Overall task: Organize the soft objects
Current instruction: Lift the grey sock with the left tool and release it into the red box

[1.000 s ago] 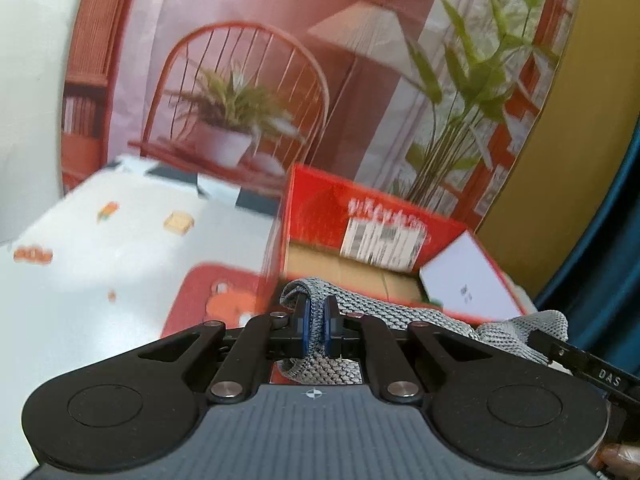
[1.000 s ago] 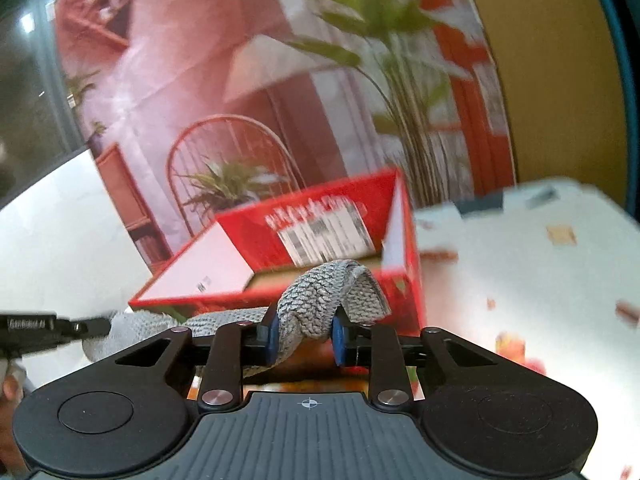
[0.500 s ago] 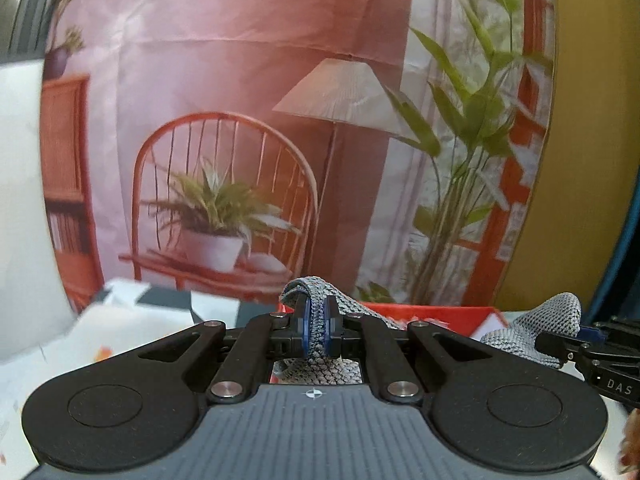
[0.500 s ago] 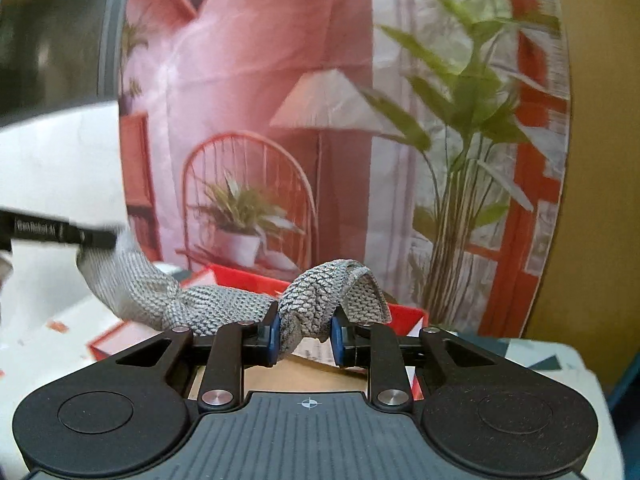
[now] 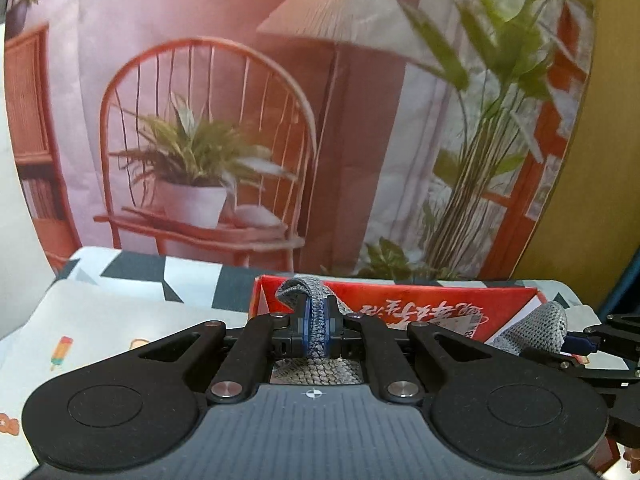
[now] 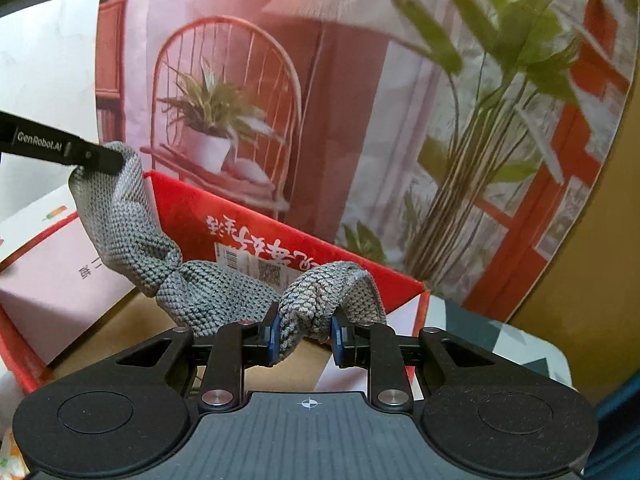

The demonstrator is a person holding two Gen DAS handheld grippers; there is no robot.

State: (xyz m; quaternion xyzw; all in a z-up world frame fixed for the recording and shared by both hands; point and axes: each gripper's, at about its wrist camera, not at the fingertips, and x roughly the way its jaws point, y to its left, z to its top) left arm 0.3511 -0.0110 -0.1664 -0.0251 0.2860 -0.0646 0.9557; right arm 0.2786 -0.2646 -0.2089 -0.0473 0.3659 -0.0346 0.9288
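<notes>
Both tongs point(image 6: 304, 336) carried knit cloth point(image 6: 132, 232) boxward; "GenRobot.AI".

Looked like a staged demo setup, not a real home: printed living-room backdrop point(image 5: 248, 128) behind patterned tablecloth point(image 5: 120, 312).

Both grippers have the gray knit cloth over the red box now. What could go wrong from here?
1. The left gripper pinches only a thin edge of the gray knit cloth; it may slip free.
2. The cloth is twisted between the two grips, so it may land bunched rather than flat.
3. The white flap of the red box leans over the opening; if the right gripper lets go, the cloth could drape on it instead of dropping inside.
</notes>
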